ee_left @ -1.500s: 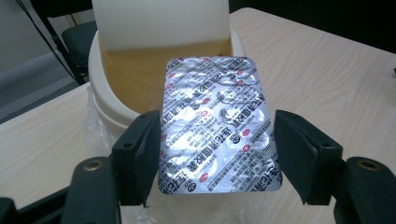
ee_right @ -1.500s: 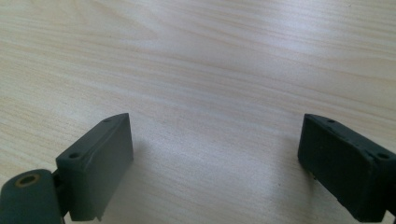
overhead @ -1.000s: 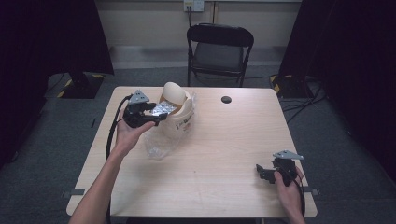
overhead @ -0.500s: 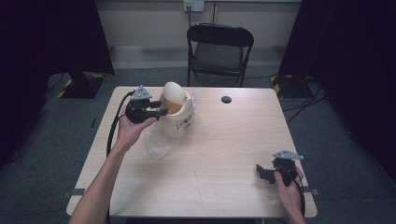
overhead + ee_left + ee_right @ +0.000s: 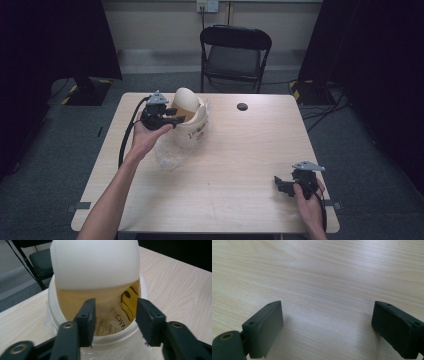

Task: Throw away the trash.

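A white paper tub (image 5: 197, 126) lies tilted on a crumpled clear plastic bag (image 5: 169, 156) at the table's back left. A white domed cup (image 5: 186, 101) sticks out of its mouth. In the left gripper view the tub (image 5: 57, 315) has printed paper inside, with the domed cup (image 5: 95, 262) above it. My left gripper (image 5: 179, 120) (image 5: 115, 320) is at the tub's near rim. Its jaws have just been opening, and the rim shows in the gap without the pads pressing on it. My right gripper (image 5: 280, 186) (image 5: 327, 325) rests open on bare wood at the front right.
A small black round thing (image 5: 242, 106) lies near the table's (image 5: 250, 150) back edge. A black folding chair (image 5: 235, 50) stands behind the table. The left gripper's cable (image 5: 125, 142) loops down along the forearm.
The left gripper shifted slightly left and back again at the tub's rim, and the plastic bag stirred with it. The right hand has kept still.
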